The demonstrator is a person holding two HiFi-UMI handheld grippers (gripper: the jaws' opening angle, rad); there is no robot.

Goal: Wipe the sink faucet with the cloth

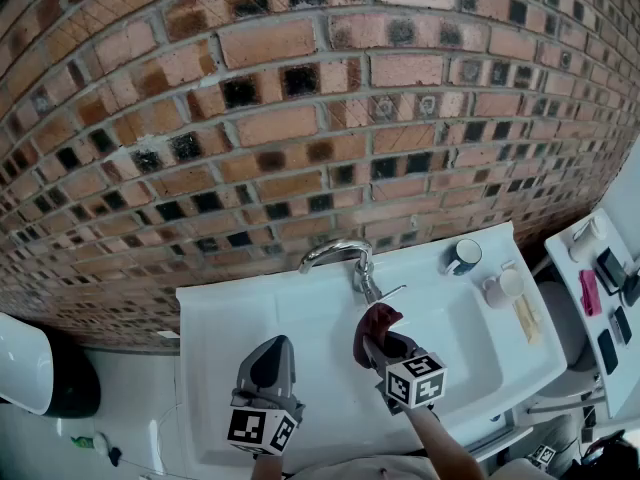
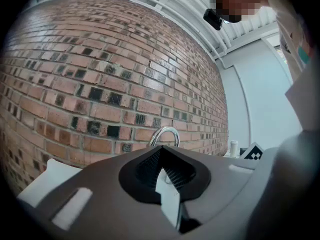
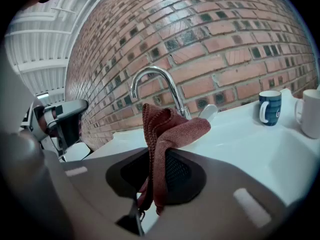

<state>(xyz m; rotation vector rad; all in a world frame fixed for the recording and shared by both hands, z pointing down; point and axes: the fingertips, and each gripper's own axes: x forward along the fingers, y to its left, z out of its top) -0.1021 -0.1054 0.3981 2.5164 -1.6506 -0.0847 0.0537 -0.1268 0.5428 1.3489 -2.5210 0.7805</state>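
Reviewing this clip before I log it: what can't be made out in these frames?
- Head view: whether the cloth touches the faucet. The two overlap, so contact is unclear.
- Right gripper view: the faucet's base, hidden behind the cloth clamped in the right gripper.
- Left gripper view: the faucet's lower part and most of the sink, blocked by the left gripper body.
- Head view: the small items at the right edge are too small to identify.

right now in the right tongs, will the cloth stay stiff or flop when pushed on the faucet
Probably floppy: the red-brown cloth droops in folds over the right tongs. Likely light, since one pinch holds it up. Its napped weave should drag, not slip, on the chrome faucet.
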